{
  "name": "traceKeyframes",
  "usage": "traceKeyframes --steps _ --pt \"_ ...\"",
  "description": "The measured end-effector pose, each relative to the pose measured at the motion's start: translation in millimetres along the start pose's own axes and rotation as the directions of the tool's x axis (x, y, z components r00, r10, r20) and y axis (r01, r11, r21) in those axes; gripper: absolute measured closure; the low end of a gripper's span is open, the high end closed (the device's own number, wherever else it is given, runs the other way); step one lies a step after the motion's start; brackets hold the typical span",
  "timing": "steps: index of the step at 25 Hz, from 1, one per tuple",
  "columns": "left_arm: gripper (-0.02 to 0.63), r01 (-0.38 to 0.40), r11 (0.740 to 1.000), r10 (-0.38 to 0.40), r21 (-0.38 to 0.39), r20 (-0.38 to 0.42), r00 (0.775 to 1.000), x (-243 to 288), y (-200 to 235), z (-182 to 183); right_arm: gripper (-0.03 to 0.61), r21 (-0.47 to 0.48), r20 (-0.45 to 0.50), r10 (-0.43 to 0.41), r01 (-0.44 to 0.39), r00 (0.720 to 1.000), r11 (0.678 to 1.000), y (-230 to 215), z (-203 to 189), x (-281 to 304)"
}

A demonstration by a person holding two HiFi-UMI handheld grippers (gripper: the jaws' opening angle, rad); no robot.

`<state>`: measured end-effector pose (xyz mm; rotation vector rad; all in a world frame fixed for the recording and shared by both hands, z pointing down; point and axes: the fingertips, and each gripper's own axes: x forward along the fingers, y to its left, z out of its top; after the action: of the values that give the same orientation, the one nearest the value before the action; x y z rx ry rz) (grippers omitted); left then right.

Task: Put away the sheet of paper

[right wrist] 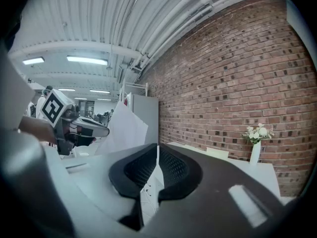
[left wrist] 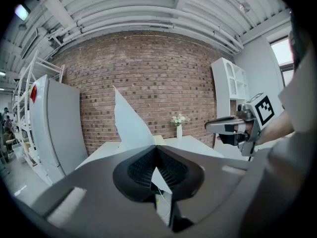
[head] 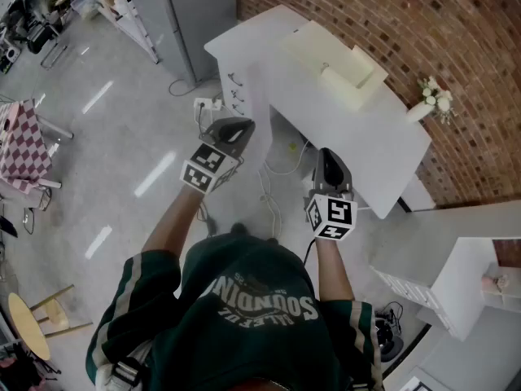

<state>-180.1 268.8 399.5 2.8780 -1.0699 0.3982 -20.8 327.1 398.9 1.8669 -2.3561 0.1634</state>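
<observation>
The white sheet of paper (left wrist: 130, 123) stands up out of my left gripper (left wrist: 156, 150), whose jaws are shut on its lower edge. In the head view the left gripper (head: 241, 129) holds the paper (head: 259, 96) in the air at the near corner of the white table (head: 383, 149). The right gripper view shows the same sheet (right wrist: 124, 128) rising from the left gripper (right wrist: 104, 131). My right gripper (head: 330, 160) hovers beside the table's near edge, jaws shut with nothing seen between them. A cream box (head: 334, 63) lies on the table.
A white vase of flowers (head: 427, 104) stands at the table's far end by the brick wall. White drawers (head: 234, 84) sit under the table and cables (head: 273, 190) trail on the floor. A grey cabinet (head: 175, 15) is at the left, a white shelf unit (head: 464, 287) at the right.
</observation>
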Motion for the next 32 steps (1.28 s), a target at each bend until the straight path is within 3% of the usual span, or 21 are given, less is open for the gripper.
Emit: traceKeyframes --steps 32 --pt "0.603 0.032 0.999 -0.032 -0.019 -0.002 0.999 -19.1 17.2 -16.6 0.566 0.03 -0.034 0.006 -0.005 0.999 1.0 34.6 -13.6 12.0"
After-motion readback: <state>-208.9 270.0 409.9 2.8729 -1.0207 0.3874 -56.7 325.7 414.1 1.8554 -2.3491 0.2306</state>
